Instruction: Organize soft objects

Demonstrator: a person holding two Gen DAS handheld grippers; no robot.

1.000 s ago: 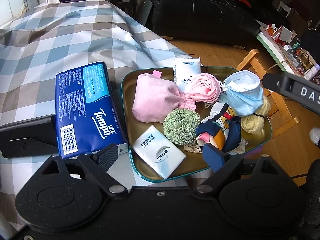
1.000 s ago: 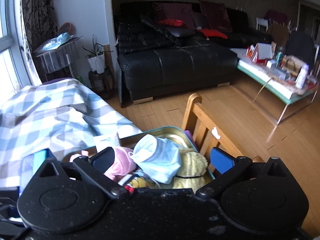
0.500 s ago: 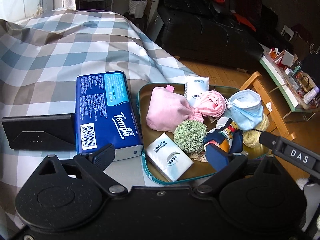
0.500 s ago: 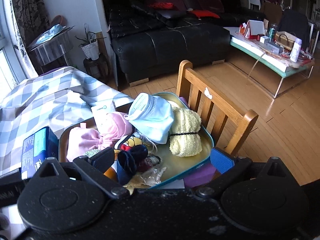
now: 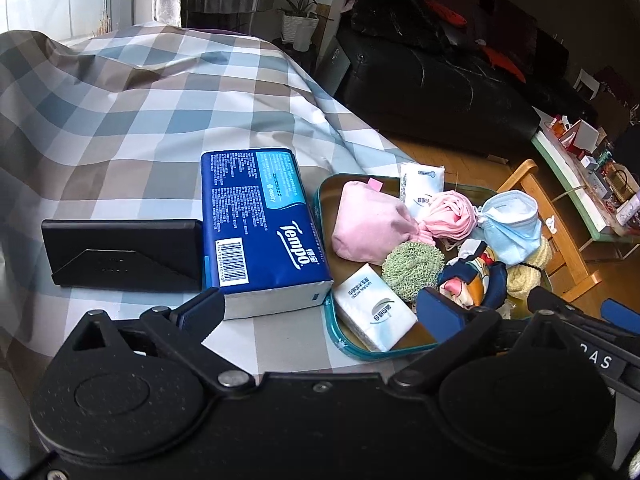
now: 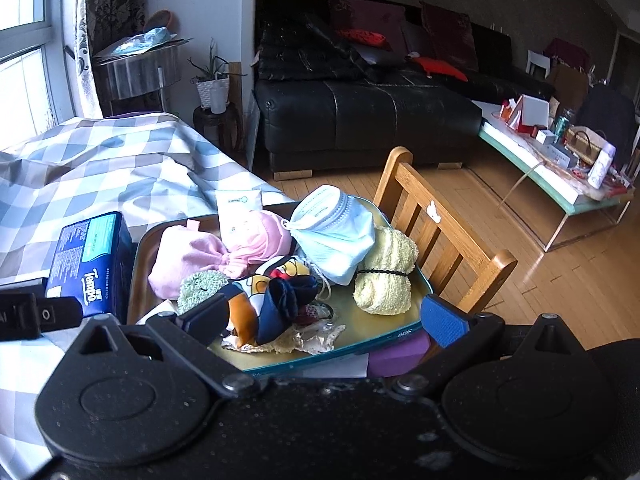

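Hovering low in the frame, my left gripper (image 5: 320,304) was opening, nothing between; my right gripper (image 6: 324,316) stood spread, empty. Next: choosing something from the tray (image 5: 320,200).

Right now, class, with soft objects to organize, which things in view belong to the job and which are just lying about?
Part of the job:
tray
pink pouch
green scrubber
blue face mask
yellow towel roll
small tissue pack
Tempo tissue pack

Just lying about:
black stand
wooden chair
sofa
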